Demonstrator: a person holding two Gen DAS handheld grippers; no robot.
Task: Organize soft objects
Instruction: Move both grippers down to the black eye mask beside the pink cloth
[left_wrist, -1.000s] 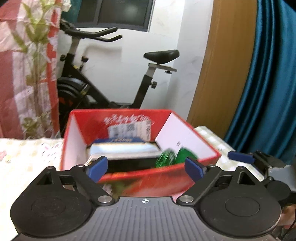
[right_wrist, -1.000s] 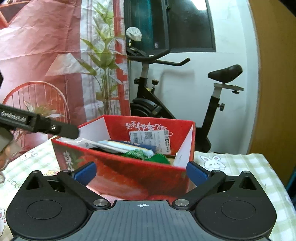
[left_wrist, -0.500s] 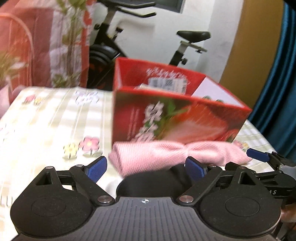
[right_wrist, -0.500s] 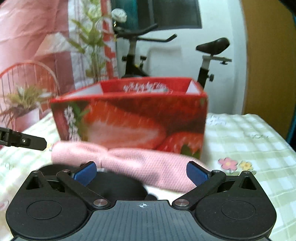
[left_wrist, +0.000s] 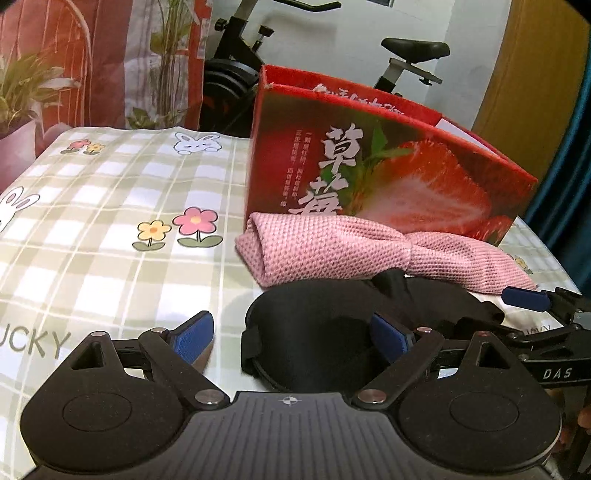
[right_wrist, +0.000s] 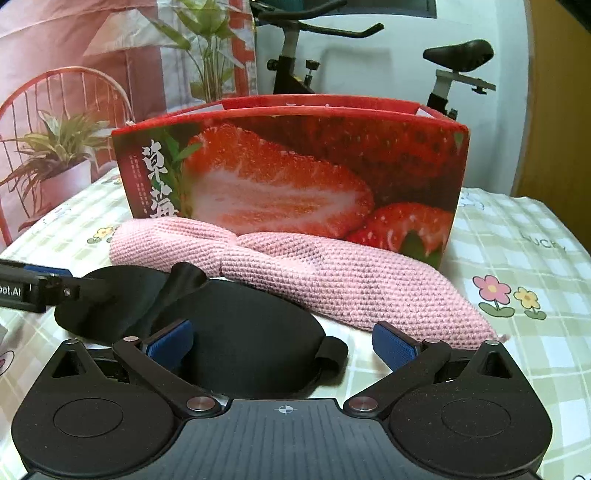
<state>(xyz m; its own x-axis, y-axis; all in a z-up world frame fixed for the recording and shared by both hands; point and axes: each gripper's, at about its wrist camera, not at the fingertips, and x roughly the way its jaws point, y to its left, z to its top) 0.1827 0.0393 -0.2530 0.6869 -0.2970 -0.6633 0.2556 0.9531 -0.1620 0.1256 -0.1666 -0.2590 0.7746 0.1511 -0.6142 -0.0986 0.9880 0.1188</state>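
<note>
Both soft things are still out on the table (left_wrist: 110, 206), so the sorting looks barely begun as far as can be seen. The pink cloth (left_wrist: 332, 254) lies rolled and pinched at its middle, right against the front wall of the red box (left_wrist: 388, 177), which stands toward the table's far edge. The black mask (left_wrist: 317, 332) lies flat just in front of the cloth, toward the near edge, with a strap curling up at its centre.

The left gripper (left_wrist: 291, 338) hovers low over the mask's left end with its fingers spread wide: one blue pad is out over bare tablecloth, the other over the mask's middle, and neither presses on the fabric. The right gripper (right_wrist: 282, 345) is likewise spread wide, over the mask's right end, with one pad above the black fabric and the other just off its end near the cloth. Nothing is pinched by either.

What the box holds cannot be seen from this low angle. Judging by the layout, the mask is probably the next thing to be taken, each gripper at one end. The cloth remains after it. Where they belong is a guess; the box seems likely.
</note>
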